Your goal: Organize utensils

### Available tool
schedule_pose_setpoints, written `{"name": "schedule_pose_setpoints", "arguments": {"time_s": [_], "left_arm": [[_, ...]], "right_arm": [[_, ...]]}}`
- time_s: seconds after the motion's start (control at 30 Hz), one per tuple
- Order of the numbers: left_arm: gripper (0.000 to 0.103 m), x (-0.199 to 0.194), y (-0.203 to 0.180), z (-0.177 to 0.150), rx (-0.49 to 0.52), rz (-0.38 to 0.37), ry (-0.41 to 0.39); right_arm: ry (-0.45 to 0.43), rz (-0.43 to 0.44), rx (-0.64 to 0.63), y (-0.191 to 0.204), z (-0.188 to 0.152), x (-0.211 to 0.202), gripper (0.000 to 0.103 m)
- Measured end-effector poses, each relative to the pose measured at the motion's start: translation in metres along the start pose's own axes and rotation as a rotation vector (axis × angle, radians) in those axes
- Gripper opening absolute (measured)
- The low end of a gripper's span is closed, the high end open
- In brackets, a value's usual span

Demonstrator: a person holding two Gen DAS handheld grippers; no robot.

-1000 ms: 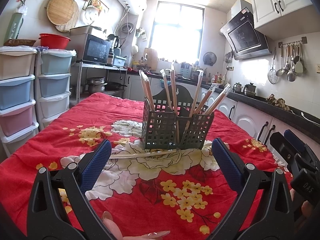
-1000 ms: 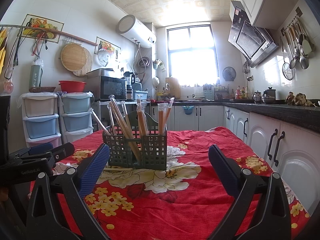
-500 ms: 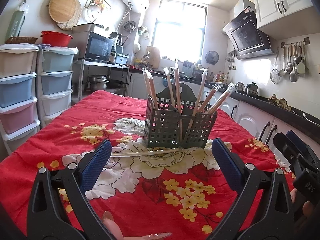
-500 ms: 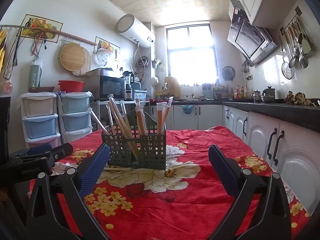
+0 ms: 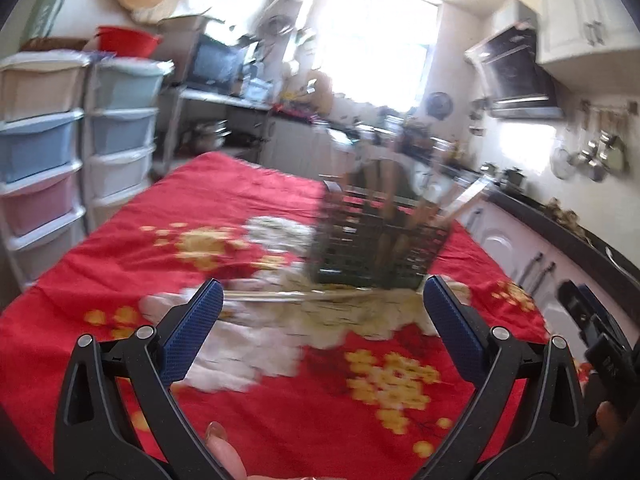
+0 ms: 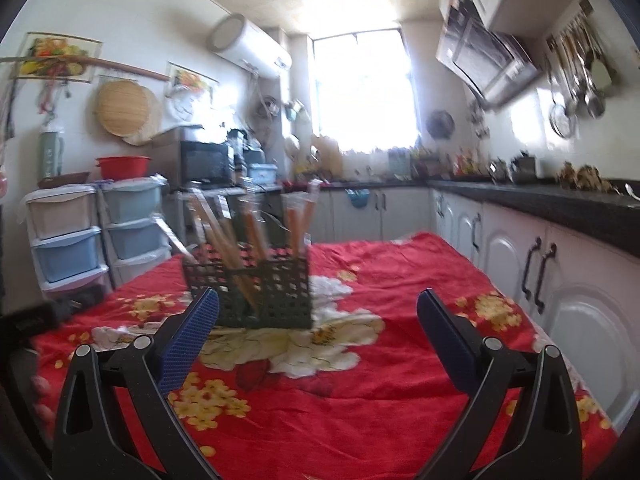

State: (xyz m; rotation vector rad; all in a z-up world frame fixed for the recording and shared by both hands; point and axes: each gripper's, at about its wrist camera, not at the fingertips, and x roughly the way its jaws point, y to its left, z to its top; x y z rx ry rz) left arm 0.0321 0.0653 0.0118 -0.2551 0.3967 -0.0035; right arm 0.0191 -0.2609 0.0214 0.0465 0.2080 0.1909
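Left gripper (image 5: pixel 322 300): jaws spread wide, nothing between the pads, held low over the red cloth (image 5: pixel 280 400). Right gripper (image 6: pixel 318 312): likewise spread and empty, held level and further back. Likely reason for the wide spread: readiness to straddle a thin item lying flat.

Just beyond the left pads: one loose wrapped chopstick pair (image 5: pixel 276 295), flat on the cloth, crosswise to the jaws, its right end close against the front foot of the basket (image 5: pixel 376 240). Probably the last item not yet stowed; blur prevents certainty about what it is.

Behind it: dark mesh basket, upright near the centre of the table, divided into compartments. Standing chopsticks (image 6: pixel 236 240) leaning outward against the rims, wrappers uppermost. Lean follows from the length of the sticks against the low walls.

Further back: drawer towers (image 5: pixel 80 152) at left, counter (image 6: pixel 560 204) at right, window (image 6: pixel 360 92) at the far wall.

Change against the frame half a second earlier: left view now heavily smeared and tilted, basket shifted right of centre and larger, loose pair nearer the pads. Consistent with a fast advance of the left gripper toward the pair. Right view mildly blurred, basket slightly nearer. Both sets of jaws as wide as before.
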Motion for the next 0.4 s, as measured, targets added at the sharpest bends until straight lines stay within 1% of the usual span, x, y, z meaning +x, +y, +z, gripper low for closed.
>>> {"name": "schedule_pose_setpoints", "arguments": {"time_s": [0.07,0.1,0.13,0.2,0.23,0.27,0.3,0.33,0.4], "left_arm": [[0.092,0.006,0.025,0.019,-0.022,0.066,0.055],[0.092,0.01,0.036,0.028,-0.029,0.094,0.08],[0.092,0.02,0.054,0.04,-0.031,0.159,0.132],[0.093,0.042,0.085,0.056,-0.041,0.267,0.21],[0.093,0.055,0.1,0.06,-0.042,0.319,0.24],[0.093,0.072,0.116,0.062,-0.05,0.371,0.276],[0.092,0.082,0.126,0.06,-0.056,0.394,0.295],[0.092,0.101,0.139,0.054,-0.061,0.426,0.335],[0.092,0.13,0.156,0.037,-0.077,0.456,0.41]], "right_arm": [[0.063,-0.053,0.014,-0.015,0.009,0.014,0.097],[0.11,-0.086,0.031,-0.028,0.016,0.024,0.097],[0.149,-0.11,0.053,-0.039,0.02,0.033,0.097],[0.316,-0.186,0.073,-0.068,0.026,0.07,0.097],[0.418,-0.219,0.076,-0.084,0.024,0.095,0.097],[0.468,-0.24,0.082,-0.094,0.019,0.11,0.097],[0.543,-0.259,0.082,-0.106,0.011,0.133,0.097],[0.595,-0.278,0.078,-0.113,0.003,0.15,0.097],[0.663,-0.292,0.088,-0.125,-0.014,0.177,0.097]]}}
